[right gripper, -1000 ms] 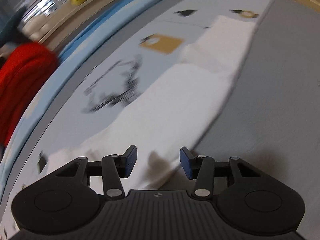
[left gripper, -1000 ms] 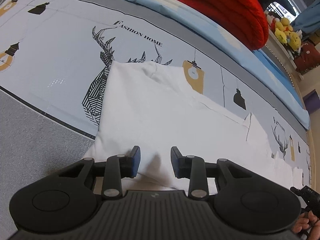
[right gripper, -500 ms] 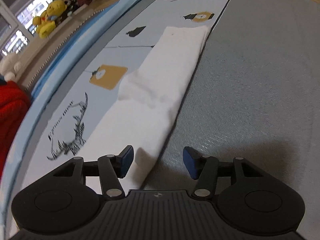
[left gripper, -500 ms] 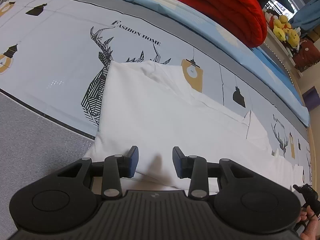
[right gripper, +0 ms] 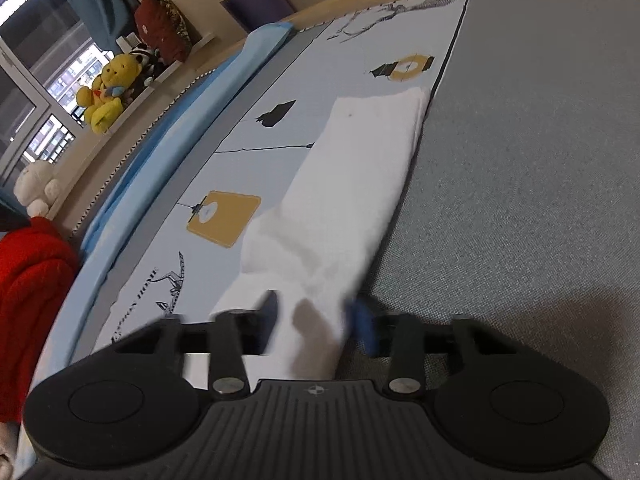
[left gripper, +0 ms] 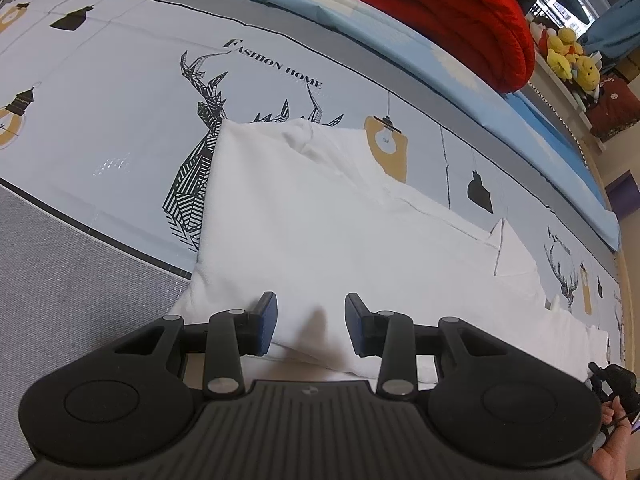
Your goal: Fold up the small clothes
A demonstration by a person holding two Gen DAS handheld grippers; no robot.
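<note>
left gripper (left gripper: 310,322): angled steeply down over the near hem of the white garment (left gripper: 320,224); blue pads apart, a fold of cloth lies between them, pads not pressing on it.
right gripper (right gripper: 316,320): tilted down at the garment's other end, fingertips motion-blurred; jaws have just been closing with a ridge of white cloth (right gripper: 344,200) between them. Can't tell from the blur if the pads have bitten yet.
right hand (left gripper: 610,460): seen bottom right of the left wrist view, wrapped around the other gripper's handle.
garment: folded into a long white strip, lying on the printed bedsheet (left gripper: 120,92) (deer, lamps, "FASHION HOME"), long edge along the border with the grey fabric (right gripper: 520,200).
background: red blanket (left gripper: 440,8) on the far side of the bed, yellow plush toys (right gripper: 104,92) on the window ledge.
</note>
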